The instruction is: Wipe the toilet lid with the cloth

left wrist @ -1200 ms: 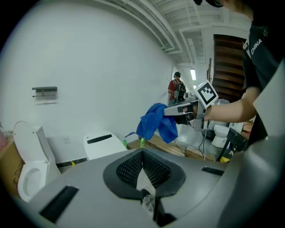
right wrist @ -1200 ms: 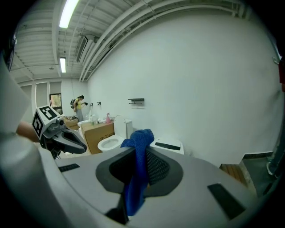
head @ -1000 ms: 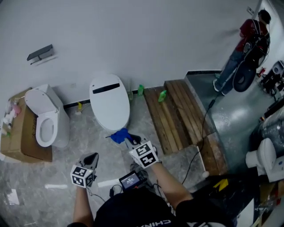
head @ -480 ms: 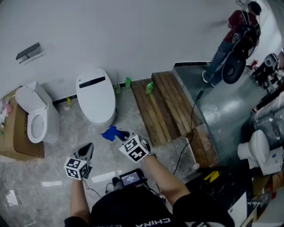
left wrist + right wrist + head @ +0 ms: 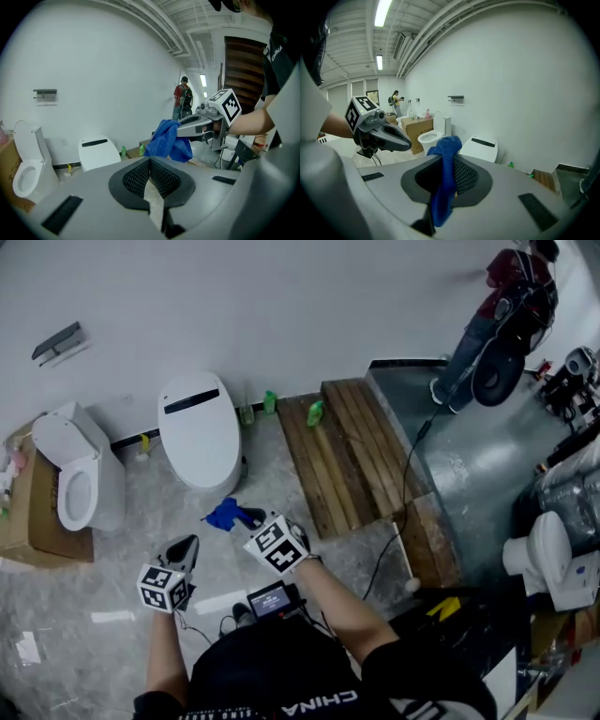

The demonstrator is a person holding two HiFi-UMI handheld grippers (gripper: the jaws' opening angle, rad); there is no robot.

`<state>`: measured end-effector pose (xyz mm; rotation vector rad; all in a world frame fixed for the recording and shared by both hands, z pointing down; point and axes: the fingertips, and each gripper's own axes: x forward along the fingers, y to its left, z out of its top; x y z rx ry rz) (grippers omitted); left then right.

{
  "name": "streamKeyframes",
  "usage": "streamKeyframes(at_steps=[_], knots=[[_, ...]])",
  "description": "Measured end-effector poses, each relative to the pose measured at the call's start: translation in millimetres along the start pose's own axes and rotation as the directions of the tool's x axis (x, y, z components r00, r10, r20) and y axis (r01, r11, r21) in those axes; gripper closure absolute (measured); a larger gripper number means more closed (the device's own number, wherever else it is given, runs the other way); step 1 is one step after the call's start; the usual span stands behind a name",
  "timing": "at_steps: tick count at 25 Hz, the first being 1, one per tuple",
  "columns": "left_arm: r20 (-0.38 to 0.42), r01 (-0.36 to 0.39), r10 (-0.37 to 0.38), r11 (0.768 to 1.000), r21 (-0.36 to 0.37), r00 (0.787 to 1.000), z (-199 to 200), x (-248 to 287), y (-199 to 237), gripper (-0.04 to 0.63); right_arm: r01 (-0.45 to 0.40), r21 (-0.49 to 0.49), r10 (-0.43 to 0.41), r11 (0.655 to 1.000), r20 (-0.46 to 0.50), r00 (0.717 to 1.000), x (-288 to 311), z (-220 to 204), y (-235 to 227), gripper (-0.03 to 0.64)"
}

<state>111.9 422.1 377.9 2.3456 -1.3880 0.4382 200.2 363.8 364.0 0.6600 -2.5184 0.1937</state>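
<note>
The crumpled blue cloth (image 5: 223, 515) is pinched between the jaws of the right gripper (image 5: 247, 517), bunched above the pads and hanging down below them in the right gripper view. It is held in the air over the grey marbled floor (image 5: 112, 559), near the front end of the white toilet with the closed oval lid (image 5: 199, 427) and not touching it. The left gripper (image 5: 184, 548) is beside the right one, its jaws pressed together with nothing between them, its tip pointing toward the same toilet. Left of that toilet stands a second white toilet with its lid raised (image 5: 70, 486), next to a brown cardboard box (image 5: 23, 521). To the right lies a low platform of brown wooden planks (image 5: 352, 456) with a small green bottle (image 5: 315, 412) on it. Far off by the white wall stands a person in a red top (image 5: 502, 292).
</note>
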Motion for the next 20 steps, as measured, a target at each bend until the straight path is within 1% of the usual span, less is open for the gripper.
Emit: streamKeyframes(at_steps=[3,5,8,20], knots=[[0.029,-0.023,0.022,1.0,0.006,0.999,9,0,4,0.583,-0.001,-0.018,0.001,1.0,0.006,1.0,-3,6,-2,0.571],[0.048,-0.023,0.023,1.0,0.011,0.999,13,3,3,0.583,-0.003,-0.023,0.003,1.0,0.005,1.0,-4,8,-2,0.571],[0.042,-0.026,0.024,0.999,0.036,0.999,10,6,1,0.583,-0.006,-0.026,0.006,1.0,0.002,1.0,-5,10,-2,0.571],[0.029,-0.04,0.039,0.998,0.039,0.999,1,4,4,0.583,-0.009,-0.018,0.009,1.0,-0.014,1.0,-9,2,2,0.571]])
